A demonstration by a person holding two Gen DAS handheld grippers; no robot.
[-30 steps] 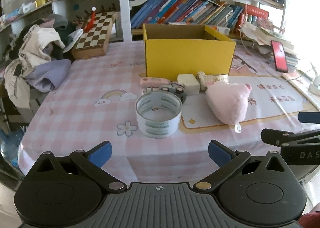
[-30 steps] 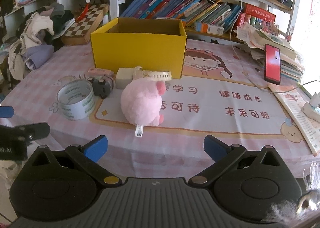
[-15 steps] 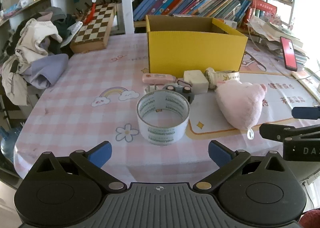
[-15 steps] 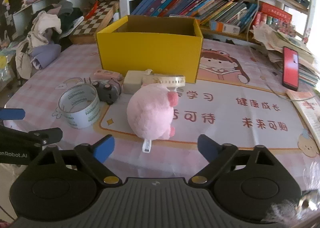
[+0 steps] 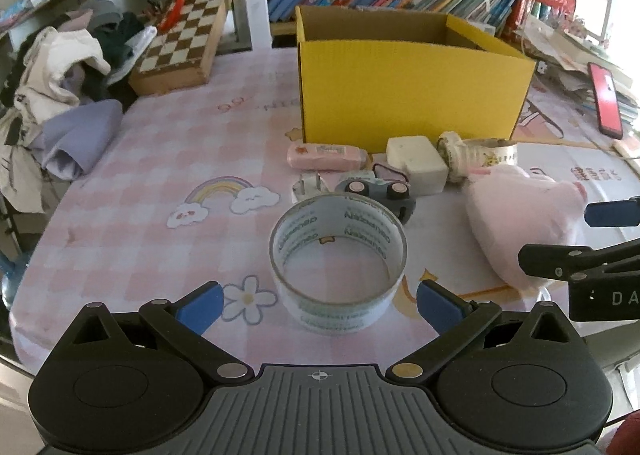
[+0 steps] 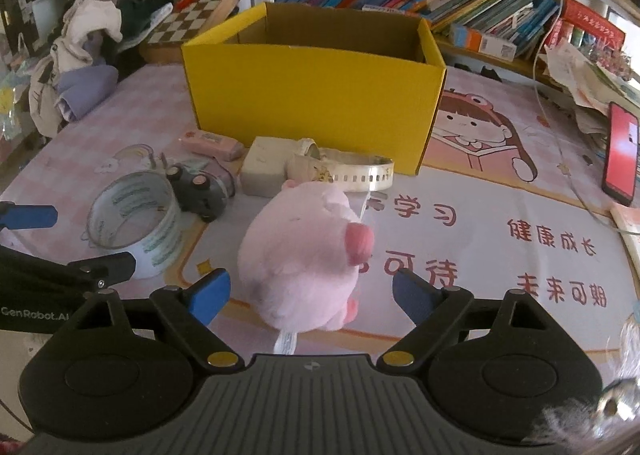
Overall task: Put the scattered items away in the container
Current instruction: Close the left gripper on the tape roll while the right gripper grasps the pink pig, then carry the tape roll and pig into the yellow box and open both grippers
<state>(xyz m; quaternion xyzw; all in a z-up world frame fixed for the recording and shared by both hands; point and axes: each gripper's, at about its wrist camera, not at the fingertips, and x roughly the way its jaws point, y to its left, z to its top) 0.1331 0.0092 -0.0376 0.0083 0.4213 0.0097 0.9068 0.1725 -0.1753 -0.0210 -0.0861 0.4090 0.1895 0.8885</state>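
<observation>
A yellow cardboard box (image 5: 408, 91) (image 6: 312, 103) stands open at the table's middle. In front of it lie a clear tape roll (image 5: 338, 263) (image 6: 134, 221), a pink plush pig (image 6: 304, 255) (image 5: 520, 223), a grey toy car (image 5: 380, 193) (image 6: 200, 191), a white block (image 5: 416, 165) (image 6: 264, 167), a pink case (image 5: 326, 156) (image 6: 210, 143) and a cream watch (image 6: 340, 171) (image 5: 472, 155). My left gripper (image 5: 319, 304) is open, its blue pads flanking the tape roll's near side. My right gripper (image 6: 311, 294) is open around the pig's near end.
A chessboard (image 5: 182, 43) and a pile of clothes (image 5: 60, 95) sit at the far left. A red phone (image 6: 620, 153) and stacked papers lie at the right. Bookshelves run behind the box. The table's near edge lies just under both grippers.
Both grippers have moved forward over the table. The tape roll now sits between my left pads and the pig between my right pads. Nothing on the table has moved.
</observation>
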